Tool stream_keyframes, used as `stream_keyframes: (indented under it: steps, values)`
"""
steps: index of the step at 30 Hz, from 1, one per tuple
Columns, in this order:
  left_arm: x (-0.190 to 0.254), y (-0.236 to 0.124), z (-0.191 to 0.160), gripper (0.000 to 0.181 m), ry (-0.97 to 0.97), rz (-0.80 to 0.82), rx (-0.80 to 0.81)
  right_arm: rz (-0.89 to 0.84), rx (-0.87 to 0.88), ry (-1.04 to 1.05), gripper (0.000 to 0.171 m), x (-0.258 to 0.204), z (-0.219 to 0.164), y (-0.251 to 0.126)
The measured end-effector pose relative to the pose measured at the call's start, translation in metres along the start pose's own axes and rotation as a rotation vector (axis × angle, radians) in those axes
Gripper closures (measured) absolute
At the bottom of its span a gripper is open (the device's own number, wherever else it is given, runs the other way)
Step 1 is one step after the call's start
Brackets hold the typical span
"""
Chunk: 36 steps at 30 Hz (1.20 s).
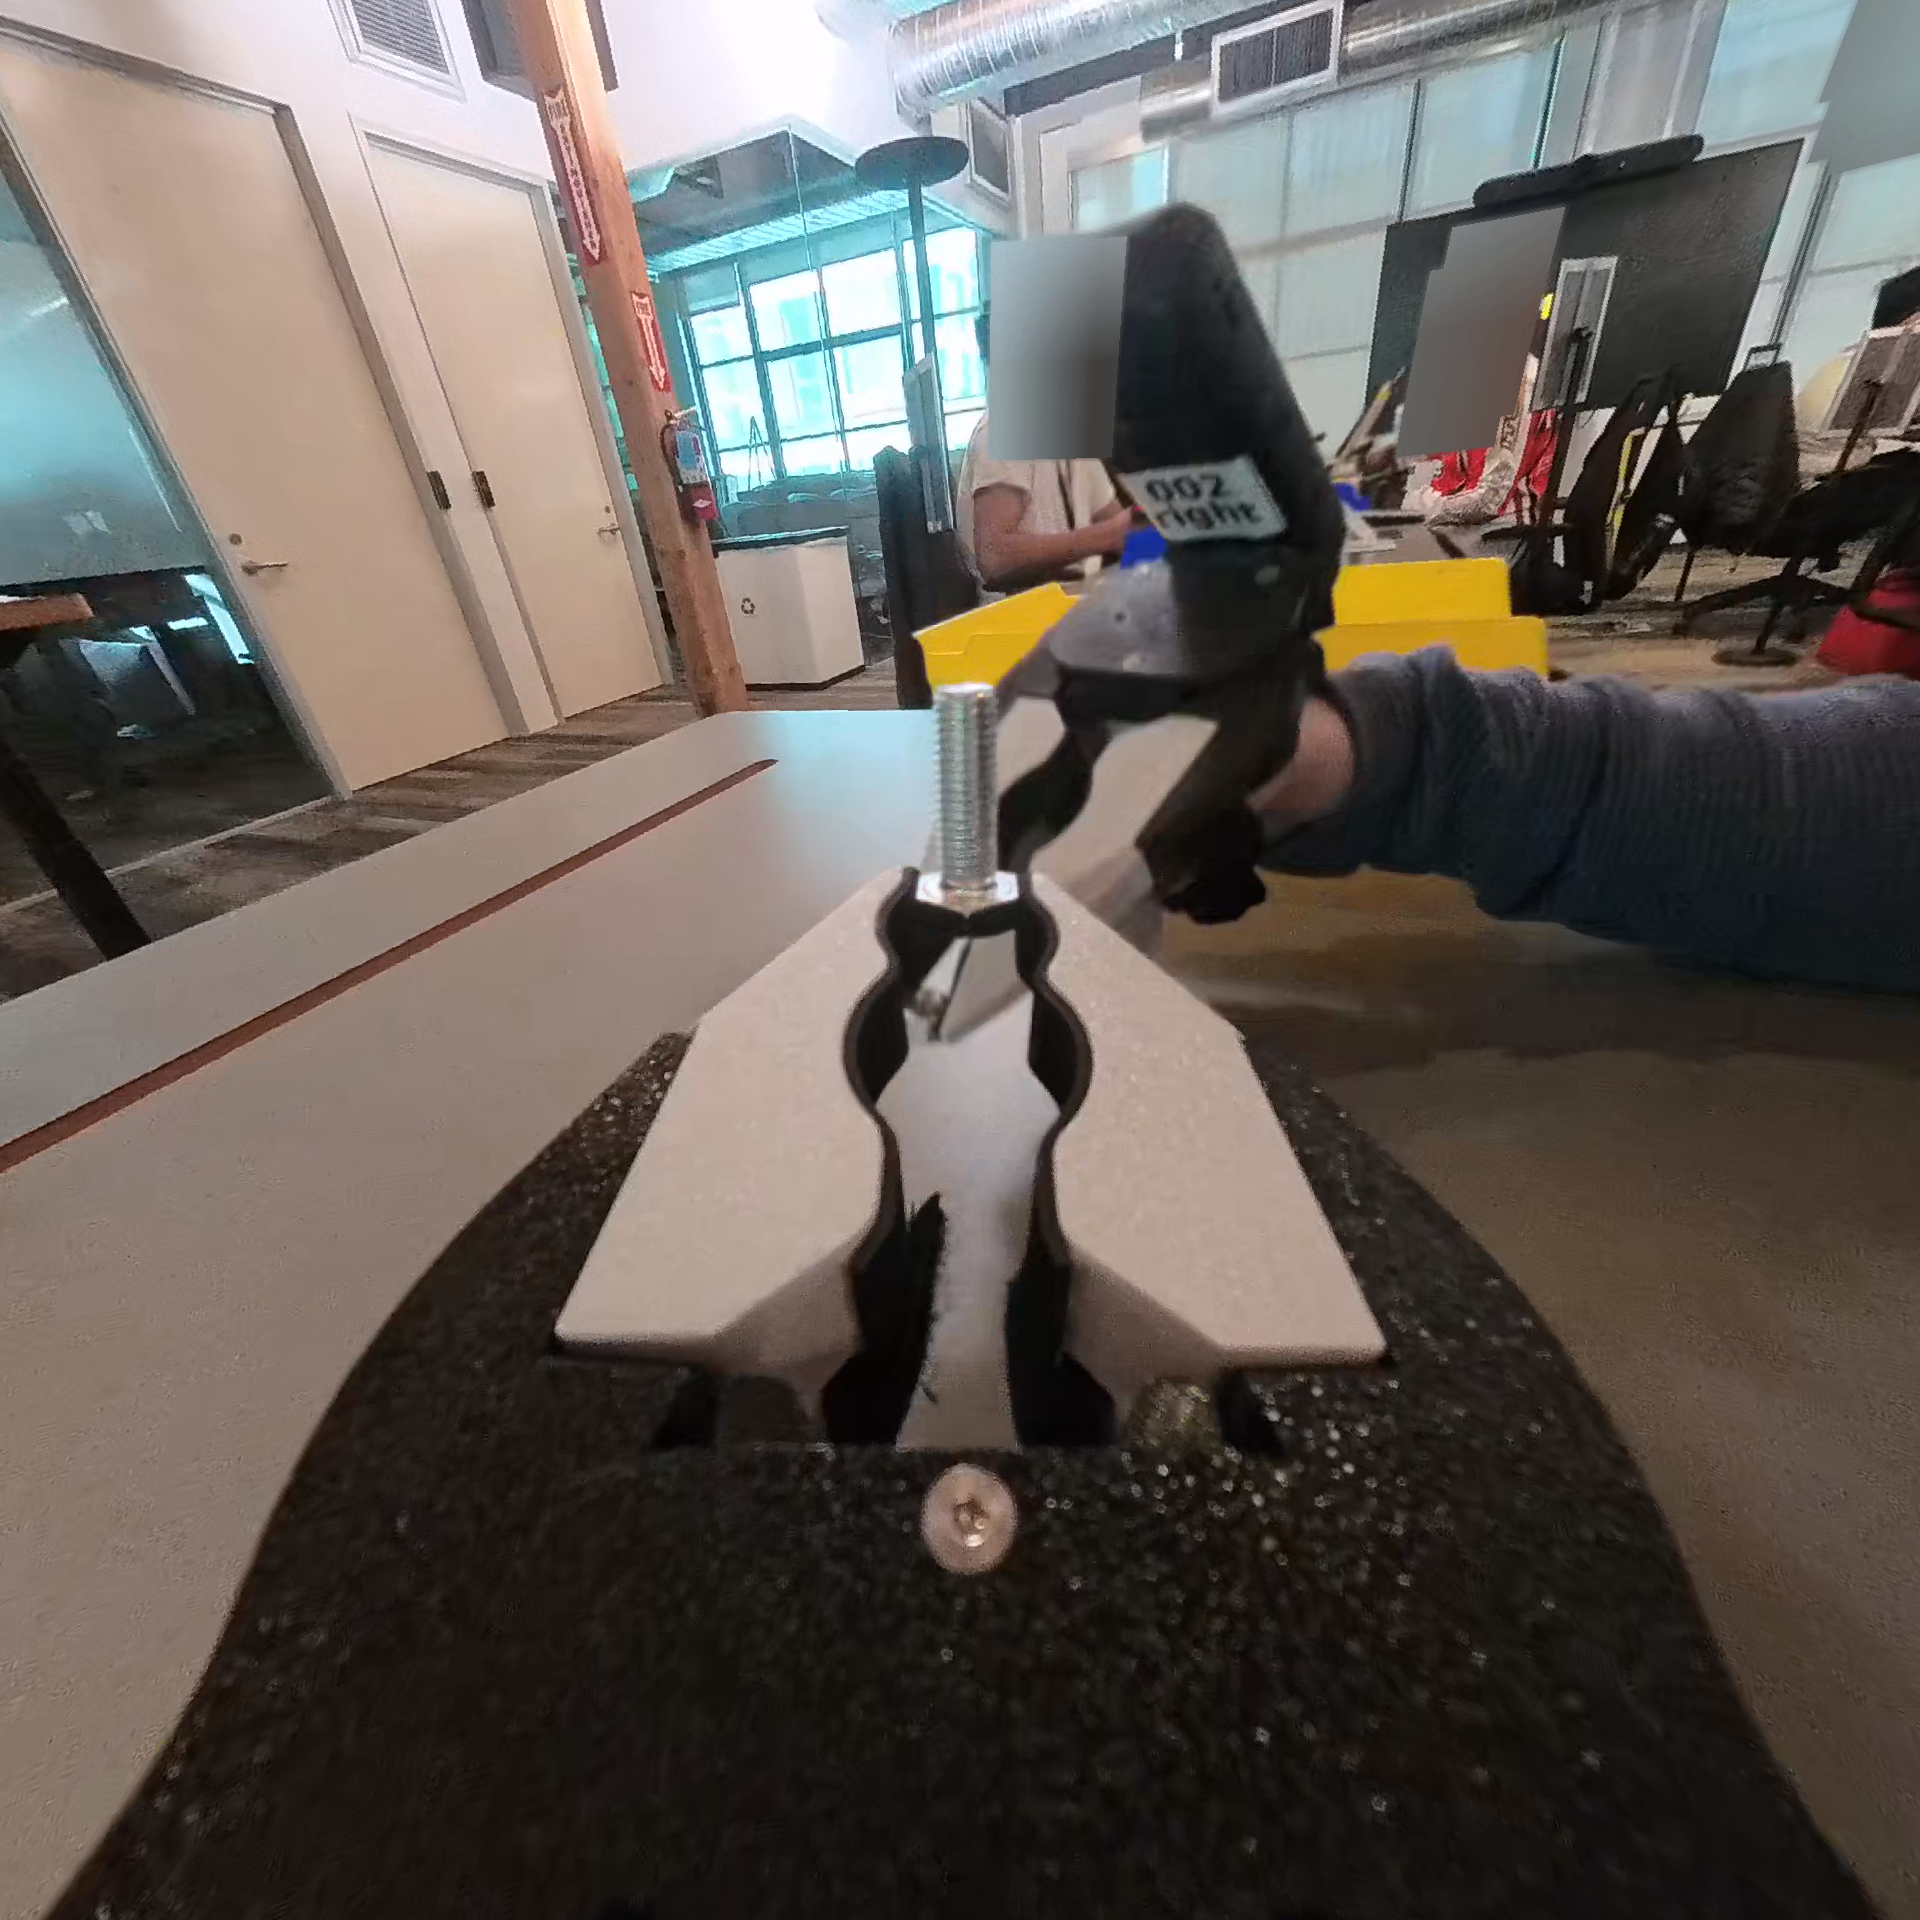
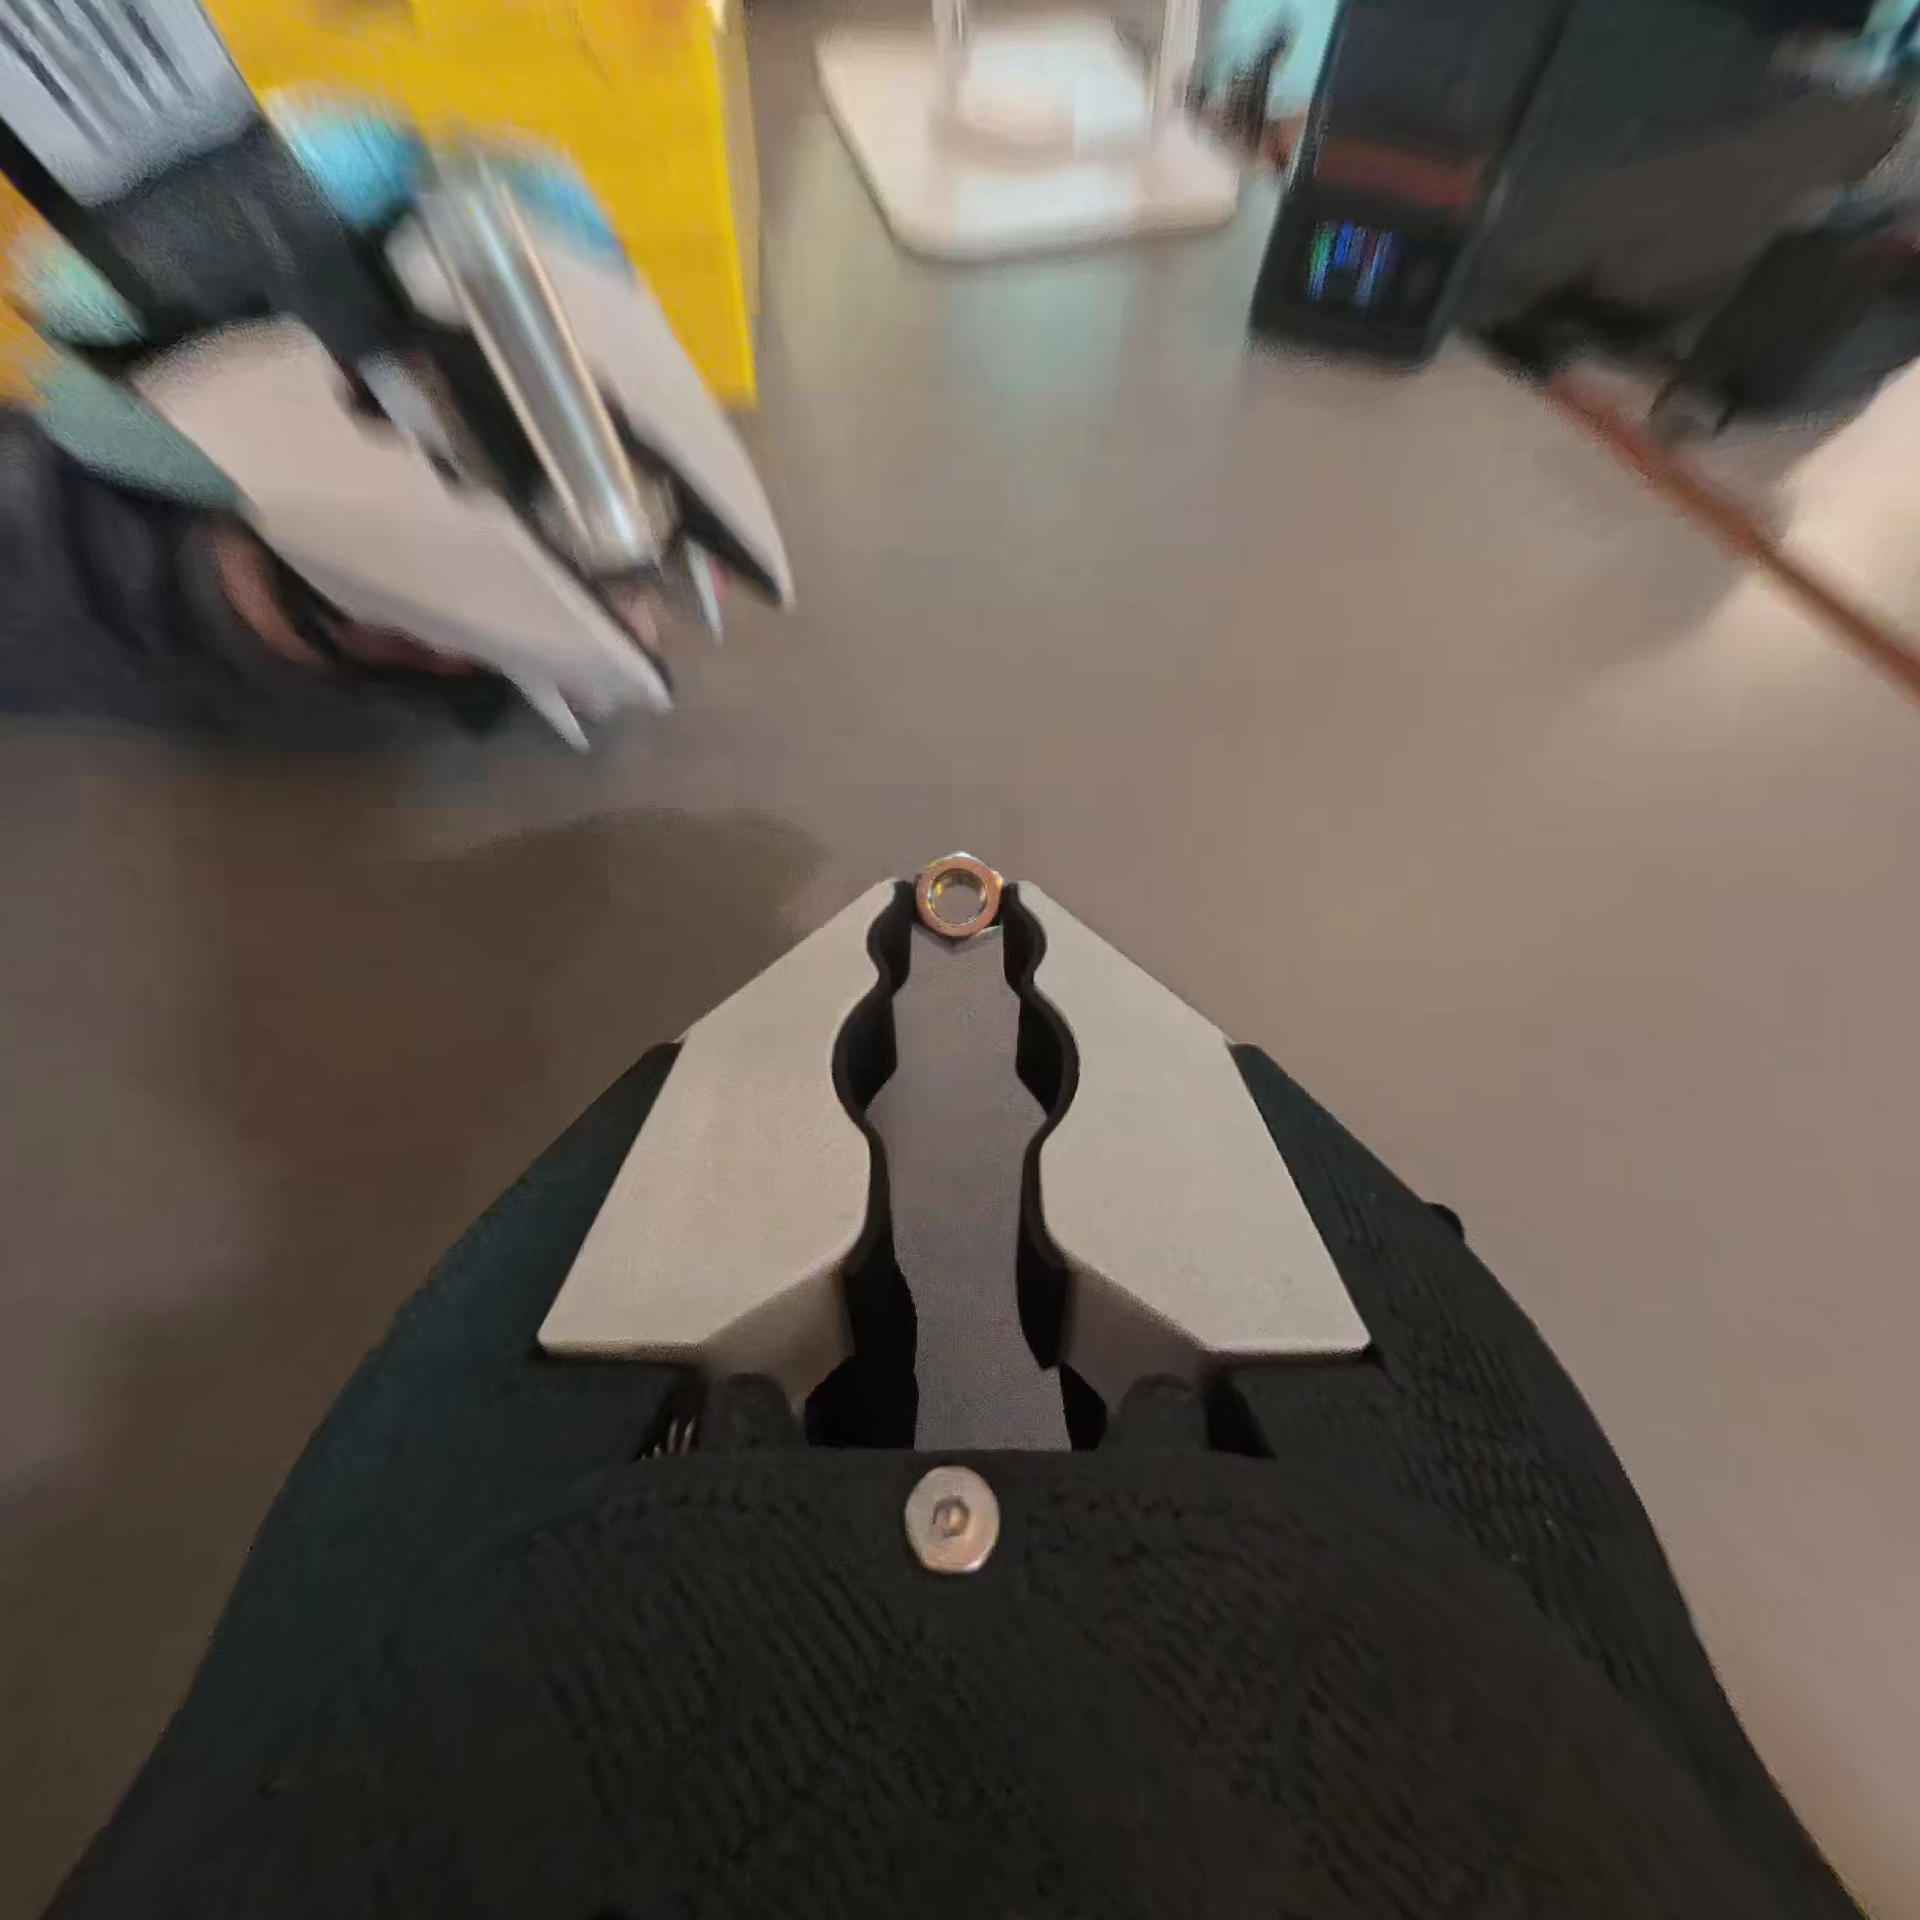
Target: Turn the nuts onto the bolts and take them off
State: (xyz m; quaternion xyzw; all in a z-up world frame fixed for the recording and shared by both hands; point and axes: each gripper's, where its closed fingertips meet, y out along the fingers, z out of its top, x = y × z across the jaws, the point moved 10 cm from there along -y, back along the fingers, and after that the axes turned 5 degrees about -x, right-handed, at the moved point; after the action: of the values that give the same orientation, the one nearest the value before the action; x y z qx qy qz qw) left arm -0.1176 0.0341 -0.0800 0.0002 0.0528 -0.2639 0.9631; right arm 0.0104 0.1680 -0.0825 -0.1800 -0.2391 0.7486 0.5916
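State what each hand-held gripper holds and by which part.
The left hand-held gripper pinches a bolt by its hex head, shaft upright. The right hand-held gripper pinches a nut by its flats at the fingertips.

Daylight pours in from the far windows [image 1: 831,343], bright and slightly blown out. The left wrist view is sharp, bending straight lines at its edges. The right wrist view smears with motion blur; only its own tool [image 2: 958,902] stays crisp, and soft shadows pool on the surface [image 2: 1247,831].
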Motion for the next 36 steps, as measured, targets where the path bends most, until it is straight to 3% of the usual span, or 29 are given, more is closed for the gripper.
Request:
stream_keyframes:
  steps: [1,3,7,9,20,29,36]
  values:
    - [-0.001,-0.001,0.000,0.166,-0.011,-0.005,0.009,0.029,0.073,0.002,0.155,0.002,0.012,-0.009]
    - [-0.002,-0.002,0.000,0.166,-0.031,-0.017,0.017,0.097,0.142,-0.035,0.155,0.003,0.037,-0.025]
    - [-0.001,0.000,0.000,0.166,-0.035,-0.054,-0.010,0.276,0.093,-0.129,0.156,-0.007,0.079,-0.046]
    - [0.001,0.001,-0.001,0.166,-0.028,-0.079,-0.031,0.276,0.067,-0.186,0.155,-0.014,0.089,-0.050]
    - [0.007,0.003,-0.003,0.166,-0.013,-0.177,-0.106,0.362,-0.106,-0.263,0.155,-0.031,0.088,-0.044]
    - [0.013,-0.001,-0.002,0.166,0.006,-0.304,-0.084,0.428,-0.122,-0.254,0.155,-0.034,0.084,-0.044]
    - [0.006,-0.002,-0.001,0.166,-0.045,-0.126,-0.064,0.299,-0.116,-0.183,0.155,-0.030,0.093,-0.038]
